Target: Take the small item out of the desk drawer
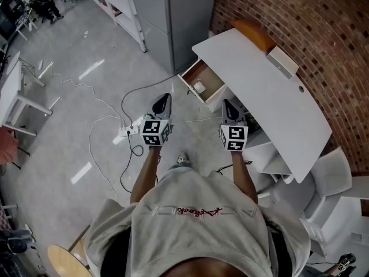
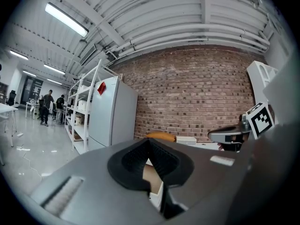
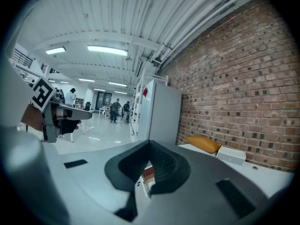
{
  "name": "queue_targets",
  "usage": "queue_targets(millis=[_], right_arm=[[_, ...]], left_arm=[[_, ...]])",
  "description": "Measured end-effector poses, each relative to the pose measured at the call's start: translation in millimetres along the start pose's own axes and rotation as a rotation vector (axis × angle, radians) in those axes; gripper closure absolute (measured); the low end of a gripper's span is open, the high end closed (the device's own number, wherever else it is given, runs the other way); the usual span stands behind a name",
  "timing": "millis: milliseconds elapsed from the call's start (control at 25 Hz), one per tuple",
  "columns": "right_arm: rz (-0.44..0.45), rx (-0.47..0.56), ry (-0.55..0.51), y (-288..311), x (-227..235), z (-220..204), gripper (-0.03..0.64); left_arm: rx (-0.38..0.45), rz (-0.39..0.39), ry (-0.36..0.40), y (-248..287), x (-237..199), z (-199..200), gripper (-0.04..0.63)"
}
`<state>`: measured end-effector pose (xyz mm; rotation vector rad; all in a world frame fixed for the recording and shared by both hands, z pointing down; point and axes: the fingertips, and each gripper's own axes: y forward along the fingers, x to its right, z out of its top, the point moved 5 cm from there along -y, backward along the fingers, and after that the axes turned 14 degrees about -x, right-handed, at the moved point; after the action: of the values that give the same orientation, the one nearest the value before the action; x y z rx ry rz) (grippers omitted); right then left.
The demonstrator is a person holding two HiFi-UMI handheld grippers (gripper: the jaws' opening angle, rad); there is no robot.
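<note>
The white desk point(image 1: 271, 97) stands along the brick wall, and its wooden drawer point(image 1: 209, 74) is pulled open at the near left end. A small white item point(image 1: 199, 87) lies inside the drawer. My left gripper point(image 1: 164, 98) is held over the floor, left of the drawer and short of it. My right gripper point(image 1: 227, 104) hovers just in front of the drawer. Both point level toward the desk and touch nothing. In the left gripper view the left gripper point(image 2: 150, 142) has its jaws together and empty. The right gripper point(image 3: 150, 145) is likewise shut and empty.
An orange cushion point(image 1: 253, 33) and a white box point(image 1: 282, 62) lie on the desk. A grey cabinet point(image 1: 173, 16) and white shelving point(image 1: 124, 4) stand behind the drawer. Cables and a power strip point(image 1: 130, 130) cross the floor. White chairs point(image 1: 334, 178) crowd the right.
</note>
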<state>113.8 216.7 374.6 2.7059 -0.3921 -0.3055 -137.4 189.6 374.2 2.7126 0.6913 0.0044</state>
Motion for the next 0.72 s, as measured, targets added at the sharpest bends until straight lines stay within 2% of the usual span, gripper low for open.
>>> queue_targets(millis=[360,720], right_arm=[[-0.001,0.000,-0.009,71,-1,39,0.606],[-0.018,-0.004,-0.010,116,2,55,0.606]], left_arm=[[0.005,-0.004,0.005,50,-59,28,0.586],[0.000,-0.026,0.010,89,-91,37,0.586]])
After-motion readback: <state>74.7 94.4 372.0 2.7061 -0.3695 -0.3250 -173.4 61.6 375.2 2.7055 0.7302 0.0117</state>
